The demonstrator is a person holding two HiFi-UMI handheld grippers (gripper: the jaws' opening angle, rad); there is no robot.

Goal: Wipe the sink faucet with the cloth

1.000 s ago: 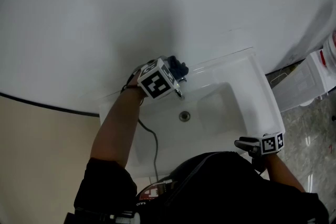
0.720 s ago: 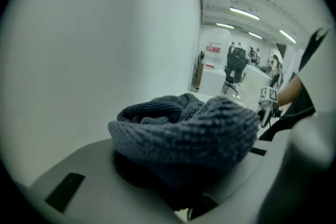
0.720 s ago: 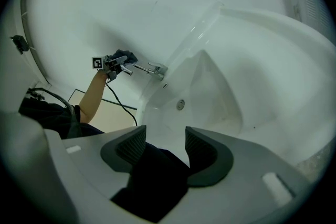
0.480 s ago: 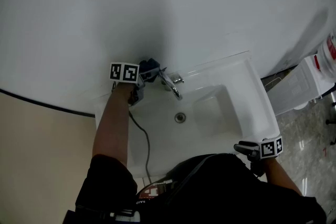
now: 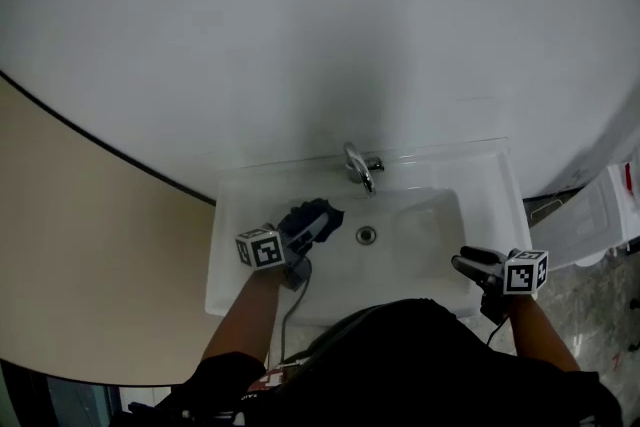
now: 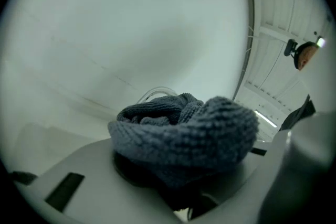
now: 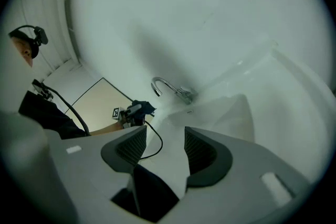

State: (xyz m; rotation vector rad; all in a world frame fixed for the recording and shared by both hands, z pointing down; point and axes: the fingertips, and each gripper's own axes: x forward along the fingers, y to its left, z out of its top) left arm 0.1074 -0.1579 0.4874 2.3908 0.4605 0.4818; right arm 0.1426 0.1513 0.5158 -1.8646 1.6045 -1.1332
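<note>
One white sink point(image 5: 425, 237) against white wall point(image 5: 350, 35), tan panel point(image 5: 90, 245) left.

**Cloth held over the basin, apart from the faucet**

A white sink point(image 5: 480, 177) sits against a white wall point(image 5: 300, 15), seen from steeply above. The chrome faucet point(image 5: 358, 165) stands at the basin's twelve o'clock edge, its spout curving toward the drain point(image 5: 367, 235). At about nine o'clock from the drain, the left gripper point(image 5: 298, 237) reaches over the basin. A dark blue cloth point(image 5: 314, 216) is bunched at its front end, apart from the faucet and at the faucet's seven o'clock. A dark cable point(image 5: 291, 305) trails from that gripper toward six o'clock. The right gripper point(image 5: 464, 264) is at the sink's front rim, four o'clock from the drain; contact cannot be told. A beige panel point(image 5: 90, 255) fills the eight o'clock side.
</note>
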